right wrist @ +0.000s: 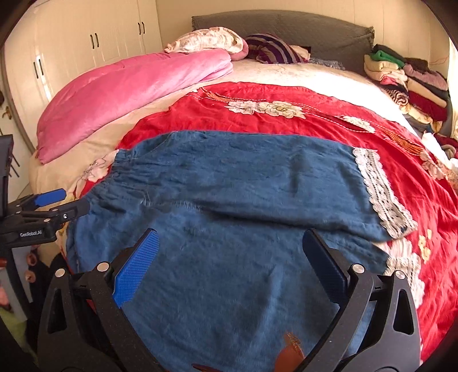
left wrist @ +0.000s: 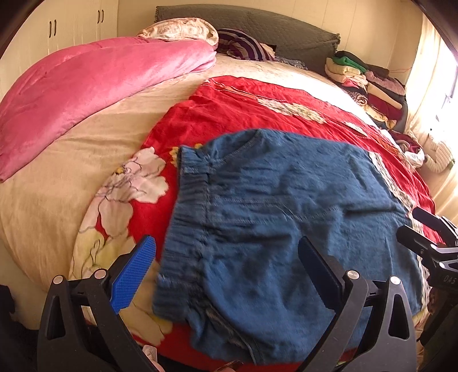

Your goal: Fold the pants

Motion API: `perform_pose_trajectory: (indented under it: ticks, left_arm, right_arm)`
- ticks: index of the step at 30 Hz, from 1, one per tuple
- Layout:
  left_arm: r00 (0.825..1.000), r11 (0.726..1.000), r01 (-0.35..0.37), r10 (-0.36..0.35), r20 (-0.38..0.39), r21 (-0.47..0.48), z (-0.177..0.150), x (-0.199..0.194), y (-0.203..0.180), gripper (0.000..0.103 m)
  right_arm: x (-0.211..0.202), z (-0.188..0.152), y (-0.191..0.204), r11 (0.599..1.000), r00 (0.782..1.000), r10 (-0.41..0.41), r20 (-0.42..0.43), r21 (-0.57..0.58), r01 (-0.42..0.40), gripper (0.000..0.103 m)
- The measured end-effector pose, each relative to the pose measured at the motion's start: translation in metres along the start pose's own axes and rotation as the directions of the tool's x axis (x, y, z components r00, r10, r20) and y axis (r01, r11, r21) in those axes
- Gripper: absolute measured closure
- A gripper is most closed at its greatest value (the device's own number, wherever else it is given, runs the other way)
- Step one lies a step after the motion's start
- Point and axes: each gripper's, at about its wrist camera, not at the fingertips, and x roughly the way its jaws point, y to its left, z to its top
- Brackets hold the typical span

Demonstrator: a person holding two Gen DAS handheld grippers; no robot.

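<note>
Blue denim pants (right wrist: 234, 183) lie spread across a red floral bedspread (right wrist: 257, 120), with the elastic waistband (left wrist: 189, 229) to the left and white lace cuffs (right wrist: 380, 189) to the right. My left gripper (left wrist: 226, 274) hovers open over the waistband end, nothing between its blue pads. My right gripper (right wrist: 229, 266) hovers open above the near pant leg, also holding nothing. In the left wrist view the right gripper (left wrist: 429, 243) shows at the right edge. The right wrist view catches the left gripper (right wrist: 51, 206) at the left edge.
A pink quilt (right wrist: 128, 91) lies folded along the bed's left side. Pillows and a striped garment (right wrist: 272, 48) sit by the grey headboard (right wrist: 286, 25). Stacks of folded clothes (right wrist: 409, 83) fill the far right corner. White wardrobes (right wrist: 86, 37) stand at the left.
</note>
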Motion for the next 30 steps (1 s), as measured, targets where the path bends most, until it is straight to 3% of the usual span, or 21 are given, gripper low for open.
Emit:
perform_pose_trajectory:
  ticks: [13,20,24,26,27,28,30]
  left_arm:
    - [0.997,0.998,-0.050,0.048,-0.057,-0.043,0.065,0.062,0.053,0.004]
    - [0.996,1.000,-0.028,0.029,-0.090,0.003,0.088,0.100,0.052,0.004]
    - [0.992,0.998,-0.050,0.055,-0.110,0.047,0.094,0.122,0.046,0.005]
    - [0.991,0.997,-0.039,0.047,-0.125,0.061,0.095,0.130,0.044,0.015]
    - [0.991,0.998,-0.013,0.021,-0.131,0.066,0.095,0.133,0.042,0.036]
    - [0.991,0.998,0.014,-0.005,-0.132,0.066,0.095,0.135,0.041,0.048]
    - [0.994,0.997,0.024,-0.015,-0.113,0.078,0.094,0.133,0.037,0.060]
  right_arm:
    - [0.048,0.073,-0.010,0.995,1.000,0.004,-0.001,-0.102,-0.004,0.008]
    - [0.084,0.103,-0.009,0.982,1.000,0.002,-0.010,-0.191,-0.004,0.008]
    - [0.107,0.116,-0.011,0.979,0.999,0.000,-0.040,-0.204,-0.009,0.008]
    - [0.118,0.121,-0.010,0.977,0.998,0.016,-0.054,-0.213,-0.027,0.008]
    - [0.123,0.123,-0.009,0.975,0.998,0.017,-0.059,-0.222,-0.030,0.008]
    - [0.128,0.124,-0.006,0.970,0.997,0.015,-0.070,-0.241,-0.032,0.008]
    - [0.137,0.126,0.002,0.957,0.996,0.019,-0.082,-0.288,-0.042,0.008]
